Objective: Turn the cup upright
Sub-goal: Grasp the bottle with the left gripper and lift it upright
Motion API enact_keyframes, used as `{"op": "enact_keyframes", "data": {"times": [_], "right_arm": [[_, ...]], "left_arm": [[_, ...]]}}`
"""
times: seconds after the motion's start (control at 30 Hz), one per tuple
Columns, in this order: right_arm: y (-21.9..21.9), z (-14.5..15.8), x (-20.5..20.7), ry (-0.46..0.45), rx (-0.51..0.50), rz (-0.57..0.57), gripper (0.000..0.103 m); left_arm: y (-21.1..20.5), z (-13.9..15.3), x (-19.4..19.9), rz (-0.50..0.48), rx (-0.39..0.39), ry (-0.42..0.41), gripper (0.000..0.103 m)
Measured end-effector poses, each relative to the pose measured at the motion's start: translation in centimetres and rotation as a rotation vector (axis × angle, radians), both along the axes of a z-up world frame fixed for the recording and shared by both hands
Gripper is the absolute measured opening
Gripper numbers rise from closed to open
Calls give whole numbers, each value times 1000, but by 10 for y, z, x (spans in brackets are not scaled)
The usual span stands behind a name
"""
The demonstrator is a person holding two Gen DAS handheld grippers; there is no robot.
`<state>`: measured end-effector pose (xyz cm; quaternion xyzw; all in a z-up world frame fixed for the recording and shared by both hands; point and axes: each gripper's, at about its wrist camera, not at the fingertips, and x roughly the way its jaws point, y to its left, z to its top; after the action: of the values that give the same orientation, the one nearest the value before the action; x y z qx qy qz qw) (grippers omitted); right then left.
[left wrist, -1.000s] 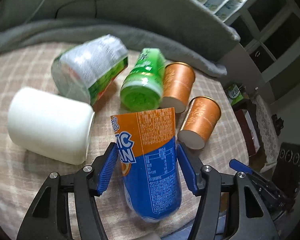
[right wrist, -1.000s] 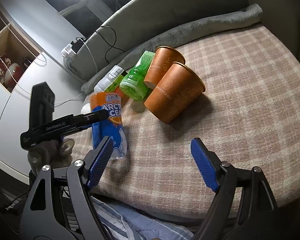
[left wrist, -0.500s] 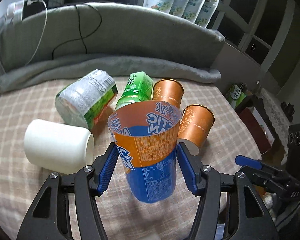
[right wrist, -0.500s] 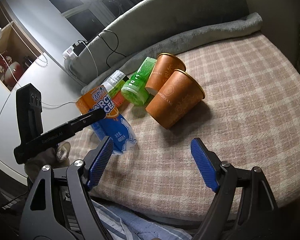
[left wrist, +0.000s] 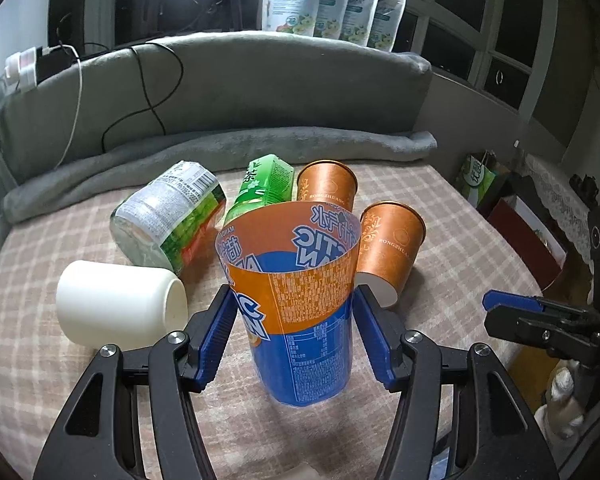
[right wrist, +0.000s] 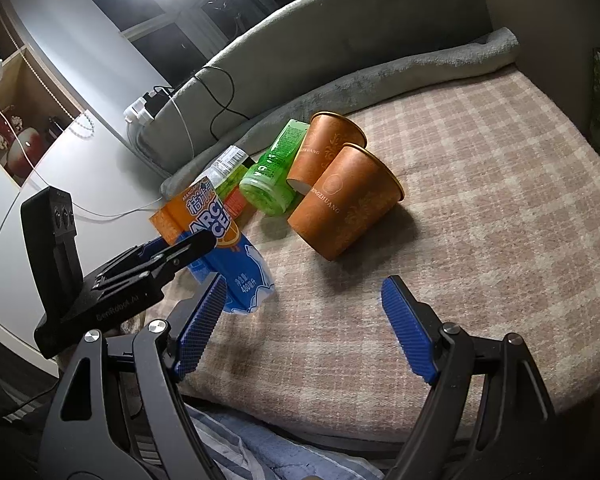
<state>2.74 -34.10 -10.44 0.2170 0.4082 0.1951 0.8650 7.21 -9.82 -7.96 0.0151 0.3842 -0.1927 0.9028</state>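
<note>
My left gripper [left wrist: 296, 332] is shut on an orange-and-blue plastic cup [left wrist: 300, 300]. The cup stands mouth up with its base on the checked cloth near the front edge. It also shows in the right wrist view [right wrist: 224, 248], with the left gripper [right wrist: 172, 254] on it. My right gripper [right wrist: 304, 320] is open and empty, low over the cloth to the right of that cup. It shows at the right edge of the left wrist view [left wrist: 540, 320].
Lying on the checked cloth [left wrist: 460, 240] behind the cup are a white cup [left wrist: 116, 308], a clear labelled bottle [left wrist: 168, 216], a green bottle [left wrist: 264, 188] and two orange paper cups [left wrist: 388, 248] [left wrist: 328, 186]. A grey cushion [left wrist: 260, 88] rises behind.
My left gripper has turned the orange-and-blue cup from lying on its side to standing mouth up. The right gripper has stayed open in place.
</note>
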Motion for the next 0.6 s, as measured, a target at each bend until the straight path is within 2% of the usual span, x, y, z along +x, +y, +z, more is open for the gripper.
{"op": "enact_keyframes", "data": {"times": [0.6], "right_arm": [[7,10,-6,-59,-82,-12,83]], "left_arm": [[-1,-1,-22,-50,-18,6,59]]}}
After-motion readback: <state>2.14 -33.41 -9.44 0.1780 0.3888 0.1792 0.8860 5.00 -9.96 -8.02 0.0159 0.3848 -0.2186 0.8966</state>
